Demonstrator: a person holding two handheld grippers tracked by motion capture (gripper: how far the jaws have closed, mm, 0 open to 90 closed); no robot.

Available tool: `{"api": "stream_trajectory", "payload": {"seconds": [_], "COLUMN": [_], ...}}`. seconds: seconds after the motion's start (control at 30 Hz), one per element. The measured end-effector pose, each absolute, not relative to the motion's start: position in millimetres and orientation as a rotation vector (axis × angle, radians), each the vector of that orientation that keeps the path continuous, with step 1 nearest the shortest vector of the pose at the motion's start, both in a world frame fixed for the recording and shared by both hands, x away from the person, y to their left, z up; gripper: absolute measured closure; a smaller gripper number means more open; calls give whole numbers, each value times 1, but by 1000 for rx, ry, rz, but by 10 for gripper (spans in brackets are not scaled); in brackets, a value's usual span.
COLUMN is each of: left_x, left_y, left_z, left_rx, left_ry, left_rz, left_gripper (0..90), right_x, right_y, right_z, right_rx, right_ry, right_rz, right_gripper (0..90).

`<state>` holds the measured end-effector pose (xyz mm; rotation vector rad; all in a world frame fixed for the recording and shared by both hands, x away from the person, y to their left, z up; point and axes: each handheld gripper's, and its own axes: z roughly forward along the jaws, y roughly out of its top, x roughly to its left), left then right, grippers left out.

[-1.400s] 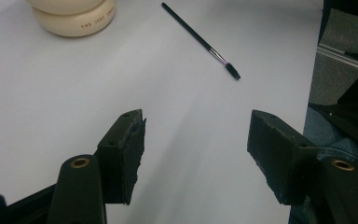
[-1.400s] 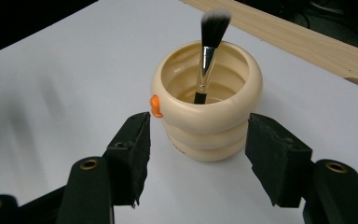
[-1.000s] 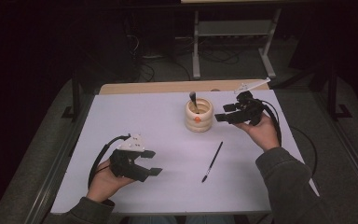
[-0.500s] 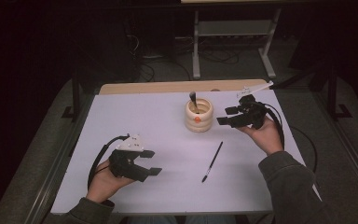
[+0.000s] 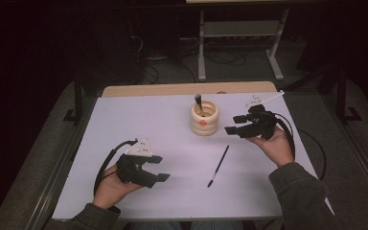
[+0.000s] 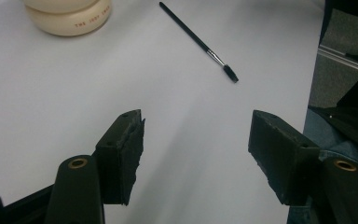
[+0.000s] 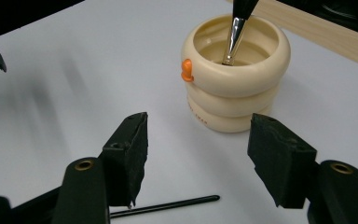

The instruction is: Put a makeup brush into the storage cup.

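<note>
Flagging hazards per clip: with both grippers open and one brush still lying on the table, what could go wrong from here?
The right gripper hangs open close beside the cream holder; a sideways nudge might tip it and spill the standing brush. The loose brush is thin and lies flat on the white table, so jaws may scrape the surface or pinch it off-centre and flick it away.

A white table point(image 5: 139, 124) with a wooden far edge point(image 5: 172, 89); a metal stand point(image 5: 239, 36) behind it.
</note>
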<state>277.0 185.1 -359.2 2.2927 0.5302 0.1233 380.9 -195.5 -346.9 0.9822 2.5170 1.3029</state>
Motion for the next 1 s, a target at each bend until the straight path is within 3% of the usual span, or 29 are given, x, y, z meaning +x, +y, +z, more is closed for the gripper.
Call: {"api": "stream_trajectory", "payload": {"seconds": [1.0], "left_x": [290], "left_y": [117], "left_z": [-379], "left_rx": [2323], "left_ry": [555], "left_rz": [60], "left_gripper": [354], "right_x": [341], "right_y": [-202], "right_z": [-376], "right_rx": [986], "right_ry": [2456], "right_rz": [1285], "right_gripper": [325]}}
